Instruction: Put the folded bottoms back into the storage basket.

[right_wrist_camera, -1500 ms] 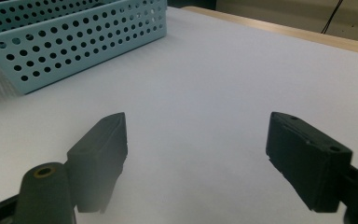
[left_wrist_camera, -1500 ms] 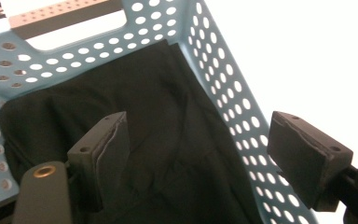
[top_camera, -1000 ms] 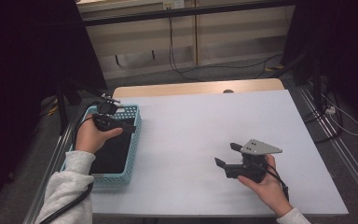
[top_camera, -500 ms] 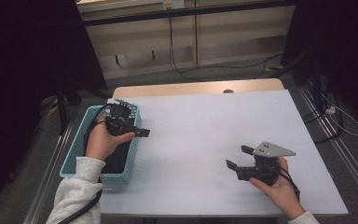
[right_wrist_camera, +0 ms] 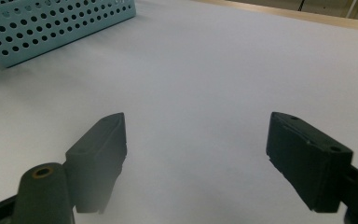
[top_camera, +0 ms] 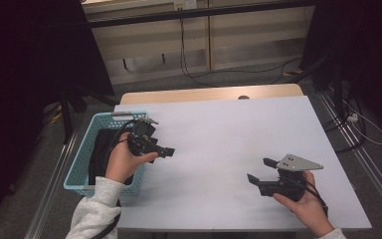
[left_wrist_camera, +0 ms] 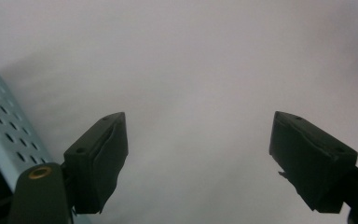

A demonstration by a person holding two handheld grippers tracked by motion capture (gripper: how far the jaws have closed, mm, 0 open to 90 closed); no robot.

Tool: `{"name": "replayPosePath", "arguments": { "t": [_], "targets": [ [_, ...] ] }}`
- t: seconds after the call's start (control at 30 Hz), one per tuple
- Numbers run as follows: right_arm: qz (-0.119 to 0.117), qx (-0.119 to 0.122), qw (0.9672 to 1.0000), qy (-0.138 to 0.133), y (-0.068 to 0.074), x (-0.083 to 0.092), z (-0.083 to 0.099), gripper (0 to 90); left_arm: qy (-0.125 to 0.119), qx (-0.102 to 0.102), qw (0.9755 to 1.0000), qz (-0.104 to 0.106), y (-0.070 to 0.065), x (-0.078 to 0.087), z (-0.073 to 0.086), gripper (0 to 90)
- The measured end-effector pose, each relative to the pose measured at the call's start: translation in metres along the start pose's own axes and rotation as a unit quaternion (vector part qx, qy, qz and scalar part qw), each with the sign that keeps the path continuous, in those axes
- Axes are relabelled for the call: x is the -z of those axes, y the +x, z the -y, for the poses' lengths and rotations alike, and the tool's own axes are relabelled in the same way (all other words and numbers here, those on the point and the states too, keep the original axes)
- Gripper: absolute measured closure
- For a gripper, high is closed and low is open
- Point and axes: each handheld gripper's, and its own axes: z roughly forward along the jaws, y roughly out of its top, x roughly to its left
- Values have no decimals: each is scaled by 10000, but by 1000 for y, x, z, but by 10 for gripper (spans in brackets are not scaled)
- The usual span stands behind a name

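So the light-blue basket with the dark stuff in it sits at the tabletop's left edge, right beside the left gripper, well left of the right gripper, both spread and empty.

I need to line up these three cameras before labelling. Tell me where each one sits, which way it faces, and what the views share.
High view: above the person's side, looking forward and down on the white table; both hands, left gripper, right gripper.
Left gripper view: rides the left gripper, faces the bare tabletop beside the blue basket; open jaws.
Right gripper view: rides the right gripper, looks across the table toward the basket; open jaws.
Shared: all three show basket and table.
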Motion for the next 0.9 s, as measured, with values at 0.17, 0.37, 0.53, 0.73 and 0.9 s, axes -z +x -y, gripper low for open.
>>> {"name": "replayPosePath", "arguments": {
  "t": [0.17, 0.37, 0.53, 0.73, 0.9],
  "targets": [
    [-3, -17, 10000, 34, -1, 4, 3, 196, 22, -24, 9999, 110, -6, -9, 7, 194],
    [-35, -61, 10000, 65, -3, 7, 6, 192, 4, -84, 9998, 177, -12, -16, 15, 189],
    [4, -83, 9999, 66, -6, 12, 8, 190, 3, -126, 9997, 199, -13, -21, 24, 188],
    [46, -112, 9999, 97, -10, 16, 12, 188, 4, -196, 9995, 259, -18, -25, 31, 187],
    [54, -146, 9998, 149, -12, 18, 15, 186, 0, -187, 9996, 234, -18, -29, 37, 184]
  ]
}}
